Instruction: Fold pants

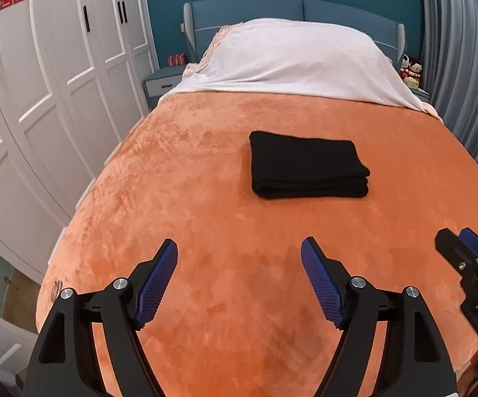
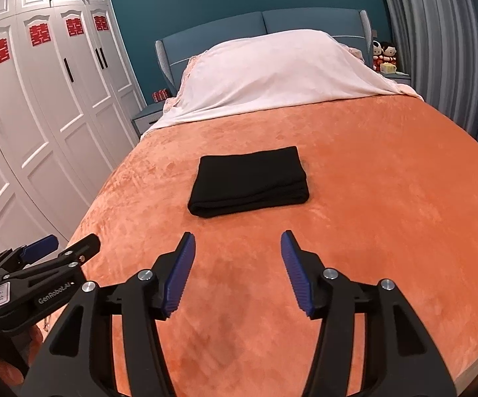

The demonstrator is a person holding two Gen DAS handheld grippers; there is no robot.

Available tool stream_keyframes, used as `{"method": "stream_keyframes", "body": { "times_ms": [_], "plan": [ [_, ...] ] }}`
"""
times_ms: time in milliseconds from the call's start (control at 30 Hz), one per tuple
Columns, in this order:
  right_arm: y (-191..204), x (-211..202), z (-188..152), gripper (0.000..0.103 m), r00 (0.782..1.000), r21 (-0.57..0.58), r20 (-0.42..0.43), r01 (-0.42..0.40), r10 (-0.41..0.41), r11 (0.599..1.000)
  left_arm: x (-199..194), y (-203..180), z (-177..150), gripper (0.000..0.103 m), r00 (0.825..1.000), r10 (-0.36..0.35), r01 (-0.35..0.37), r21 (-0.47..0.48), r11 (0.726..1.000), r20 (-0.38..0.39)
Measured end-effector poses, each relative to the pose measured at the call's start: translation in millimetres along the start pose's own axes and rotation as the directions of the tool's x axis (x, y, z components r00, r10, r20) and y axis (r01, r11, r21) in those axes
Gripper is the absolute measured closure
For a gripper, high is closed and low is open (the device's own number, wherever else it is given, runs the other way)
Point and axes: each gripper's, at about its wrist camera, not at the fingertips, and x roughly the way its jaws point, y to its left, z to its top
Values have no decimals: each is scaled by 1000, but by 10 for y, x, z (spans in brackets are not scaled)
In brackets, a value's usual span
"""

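On orange blanket (image 1: pixel 206 231), folded black pants (image 1: pixel 308 168), alone.

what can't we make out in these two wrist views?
- Pants: both views show one black block; waistband, legs and fold count unreadable, fabric too dark.
- Pillows: both views, hidden under the white sheet.
- Right gripper: left view, cut off by the right edge.
- Dolls: too small for detail.

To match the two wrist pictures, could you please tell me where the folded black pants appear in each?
Left wrist: folded black pants lie right of centre, on the orange blanket.
Right wrist: pants lie just left of centre, above the fingers.
Shared landmark: the white pillow behind them.
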Motion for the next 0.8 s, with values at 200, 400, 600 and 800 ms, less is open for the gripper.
{"method": "stream_keyframes", "body": {
  "times_ms": [200,400,600,800],
  "plan": [
    [-126,190,-16,50,999,8,-28,20,-19,1000,280,124,-7,28,999,9,-10,-23,1000,-47],
    [-365,913,226,59,995,21,-100,3,-1,1000,1014,46,343,28,993,-46,46,-6,999,-109],
    [-807,2021,589,66,977,91,-212,42,-22,995,2236,-39,735,30,929,-241,210,-135,968,-281],
    [-1234,2868,761,49,963,161,-263,104,-59,982,3217,-159,886,30,908,-241,188,-183,965,-342]
  ]
}}
